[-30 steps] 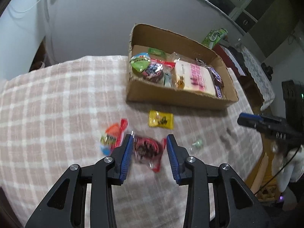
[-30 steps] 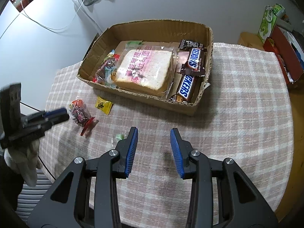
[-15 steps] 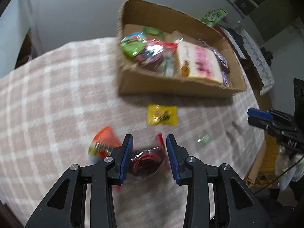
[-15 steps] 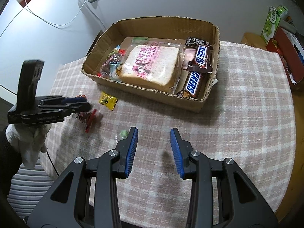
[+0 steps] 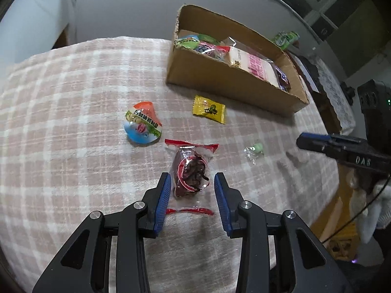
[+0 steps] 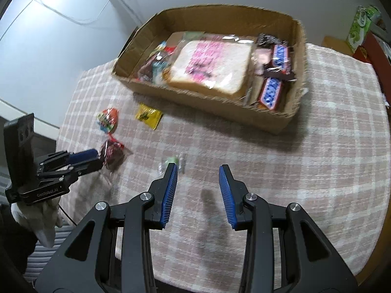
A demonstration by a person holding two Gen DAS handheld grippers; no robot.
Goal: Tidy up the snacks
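A dark red snack packet (image 5: 191,171) lies flat on the plaid cloth, between the blue pads of my left gripper (image 5: 193,190). The jaws are open, with a small gap on each side of the packet. The right wrist view shows the same gripper (image 6: 85,157) at the packet (image 6: 113,152). My right gripper (image 6: 198,173) hangs open over bare cloth, and a small green candy (image 6: 171,160) lies just past its left fingertip. Also loose are a yellow sachet (image 5: 209,109) and an orange-topped jelly cup (image 5: 143,123). The cardboard box (image 6: 207,105) holds bread, chocolate bars and small packets.
The round table's plaid cloth (image 6: 330,158) drops off close behind both grippers and at the right. A green carton (image 6: 361,26) and red furniture stand beyond the table's far right. A white wall with a cable is behind the box. A gloved hand (image 6: 46,219) holds the left gripper.
My left gripper has moved forward and down, so the red packet now lies between its pads. The right gripper has drifted left toward the green candy. Neither jaw opening has changed.
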